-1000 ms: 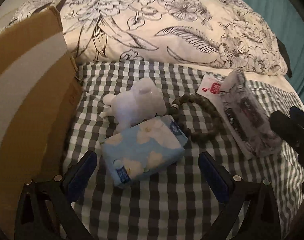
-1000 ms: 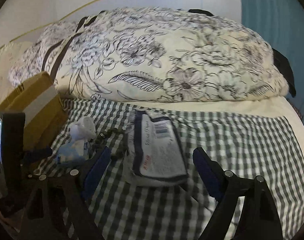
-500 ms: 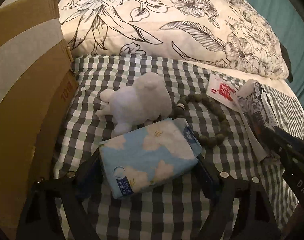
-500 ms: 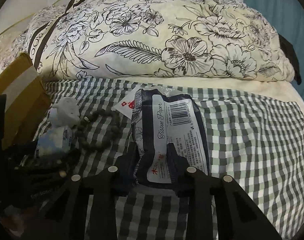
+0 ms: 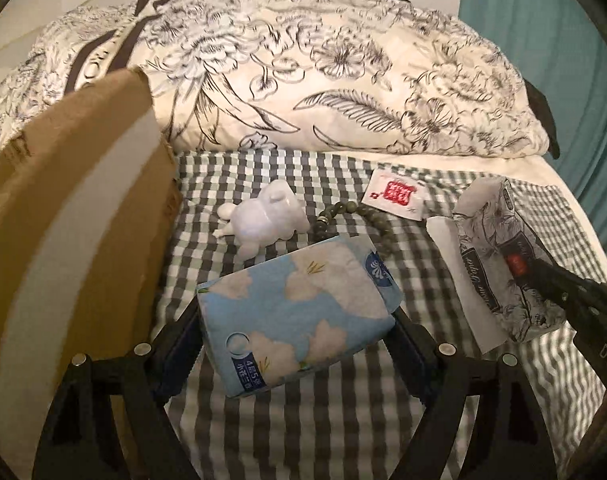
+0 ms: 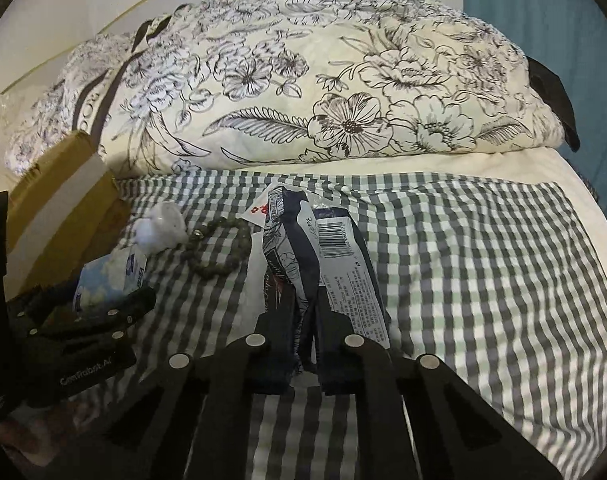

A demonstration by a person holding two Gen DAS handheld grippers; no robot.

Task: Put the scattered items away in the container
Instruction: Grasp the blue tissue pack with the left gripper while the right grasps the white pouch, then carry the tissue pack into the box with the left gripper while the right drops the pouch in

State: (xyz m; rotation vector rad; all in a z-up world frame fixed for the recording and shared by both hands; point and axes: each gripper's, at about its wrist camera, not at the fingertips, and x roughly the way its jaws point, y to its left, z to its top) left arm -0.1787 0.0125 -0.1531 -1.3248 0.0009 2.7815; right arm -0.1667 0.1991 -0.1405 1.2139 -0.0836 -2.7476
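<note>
Two tissue packs are gripped at once: the left gripper (image 5: 299, 332) clamps the blue pack (image 5: 297, 314) across its width, while the right gripper (image 6: 305, 320) has just closed, pinching the dark pack (image 6: 323, 264) thin. Both should lift clear of the checked sheet (image 6: 483, 260) before swinging left over the cardboard box (image 5: 71, 220).
</note>
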